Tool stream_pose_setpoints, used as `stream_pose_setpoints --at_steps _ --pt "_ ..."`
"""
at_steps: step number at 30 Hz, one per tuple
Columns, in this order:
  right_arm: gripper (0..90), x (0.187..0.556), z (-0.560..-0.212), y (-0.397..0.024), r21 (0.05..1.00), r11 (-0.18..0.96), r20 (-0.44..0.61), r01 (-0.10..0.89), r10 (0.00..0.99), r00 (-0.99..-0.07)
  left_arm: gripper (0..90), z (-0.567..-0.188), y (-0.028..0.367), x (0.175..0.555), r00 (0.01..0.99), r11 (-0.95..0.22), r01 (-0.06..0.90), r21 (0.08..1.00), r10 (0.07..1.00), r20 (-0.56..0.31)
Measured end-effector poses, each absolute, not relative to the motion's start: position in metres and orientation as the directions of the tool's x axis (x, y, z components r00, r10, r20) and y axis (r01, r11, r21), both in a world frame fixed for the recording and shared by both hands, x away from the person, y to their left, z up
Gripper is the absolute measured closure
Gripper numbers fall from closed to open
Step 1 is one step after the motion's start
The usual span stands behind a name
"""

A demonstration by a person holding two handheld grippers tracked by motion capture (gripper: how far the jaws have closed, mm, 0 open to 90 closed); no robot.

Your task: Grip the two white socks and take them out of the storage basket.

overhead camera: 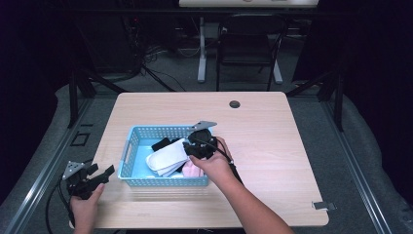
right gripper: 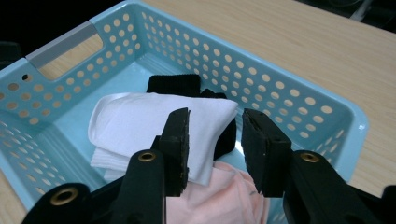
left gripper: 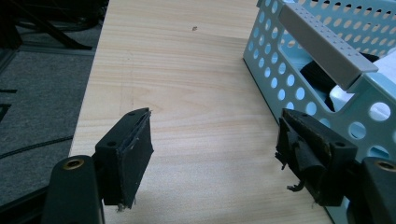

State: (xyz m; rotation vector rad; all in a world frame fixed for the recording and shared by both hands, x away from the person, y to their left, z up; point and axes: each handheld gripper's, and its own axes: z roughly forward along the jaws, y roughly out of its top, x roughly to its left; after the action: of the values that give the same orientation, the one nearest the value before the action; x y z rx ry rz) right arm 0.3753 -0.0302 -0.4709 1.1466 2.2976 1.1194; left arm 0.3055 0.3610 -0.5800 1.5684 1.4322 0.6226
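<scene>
A light blue perforated basket [overhead camera: 127, 146] stands on the wooden table. Inside it lie a folded white cloth [overhead camera: 168, 155], a black cloth [overhead camera: 160, 144] behind it and a pink cloth [overhead camera: 191, 170] at the near right. My right gripper [overhead camera: 189, 148] reaches into the basket from its right end. In the right gripper view its jaws [right gripper: 215, 119] stand apart over the corner of the white cloth [right gripper: 135, 121], with the black cloth [right gripper: 173, 85] beyond and the pink cloth [right gripper: 224, 196] beneath. My left gripper [overhead camera: 100, 171] rests open on the table left of the basket [left gripper: 299, 79], with nothing between its jaws [left gripper: 212, 126].
Bare tabletop [overhead camera: 272, 136] stretches to the right of and behind the basket. A round cable hole [overhead camera: 234, 104] sits near the far edge. A black chair [overhead camera: 248, 44] and a table leg stand on the floor beyond. The left table edge [left gripper: 88, 93] runs close to my left gripper.
</scene>
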Motion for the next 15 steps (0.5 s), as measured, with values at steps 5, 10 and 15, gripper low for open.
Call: stream_pose_setpoints --at_steps 5,10,15 --pt "65.1 0.388 -0.473 -0.021 0.733 0.363 0.080 0.575 0.794 -0.603 26.6 -0.580 0.361 0.306 0.203 0.073 0.507 0.859 0.958 -0.202" --pt "68.3 0.402 -0.479 -0.017 0.691 0.322 0.150 0.647 0.812 -0.564 26.6 -0.580 0.361 0.306 0.204 0.073 0.507 0.859 0.958 -0.201" --pt "69.3 0.413 -0.489 -0.014 0.648 0.306 0.180 0.697 0.828 -0.531 26.6 -0.580 0.361 0.306 0.204 0.075 0.507 0.859 0.958 -0.204"
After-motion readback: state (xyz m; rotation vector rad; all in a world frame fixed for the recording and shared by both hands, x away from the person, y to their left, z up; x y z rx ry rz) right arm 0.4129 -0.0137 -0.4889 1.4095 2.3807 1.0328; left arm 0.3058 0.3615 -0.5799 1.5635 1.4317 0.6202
